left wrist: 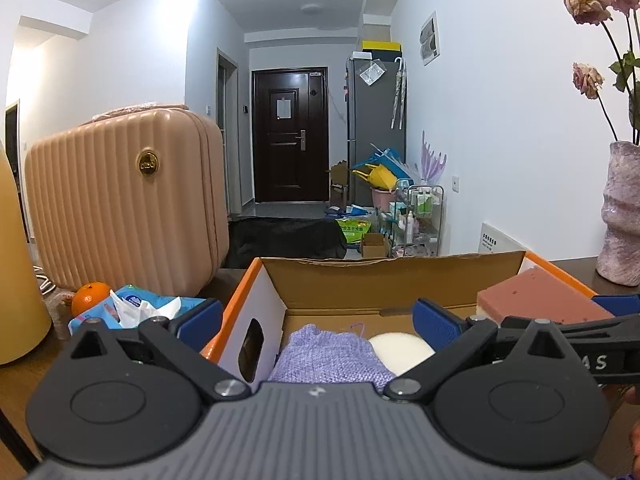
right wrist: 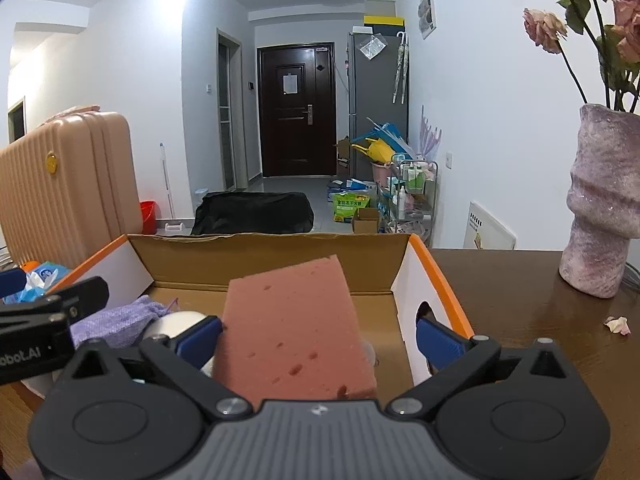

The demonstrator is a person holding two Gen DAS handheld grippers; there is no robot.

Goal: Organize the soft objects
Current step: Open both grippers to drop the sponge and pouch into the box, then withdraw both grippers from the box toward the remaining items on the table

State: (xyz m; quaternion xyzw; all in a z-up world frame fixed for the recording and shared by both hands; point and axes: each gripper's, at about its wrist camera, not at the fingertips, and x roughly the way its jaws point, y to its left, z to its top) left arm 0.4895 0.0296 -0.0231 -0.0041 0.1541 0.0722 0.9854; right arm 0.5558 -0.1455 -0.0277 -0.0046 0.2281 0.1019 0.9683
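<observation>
Both grippers, left point(left wrist: 318, 322) and right point(right wrist: 318, 338), stand spread wide, gripping nothing; the pink sponge point(right wrist: 296, 328) leans inside the cardboard box point(right wrist: 276, 256) beside the purple pouch point(left wrist: 328, 354), apparently packed together.

**Dark wooden table and what sits on it**

A brown wooden table point(right wrist: 520, 320) carries everything. Near its middle stands an open cardboard box point(right wrist: 276, 258) with orange-edged white side walls, each pierced by an oval hand hole. To the box's right, a lumpy pink-purple vase point(right wrist: 600, 208) holding dried roses stands upright, well apart from the box, and a fallen petal point(right wrist: 618, 325) lies on the bare wood in front of it. On the box's left lies a blue tissue pack point(left wrist: 136, 308) with a sheet poking out, an orange point(left wrist: 90, 296) just beside it. Behind these stands a ribbed peach suitcase point(left wrist: 124, 196) (upright, its round gold badge facing the cameras). A yellow object point(left wrist: 18, 272) stands at the far left edge.
</observation>
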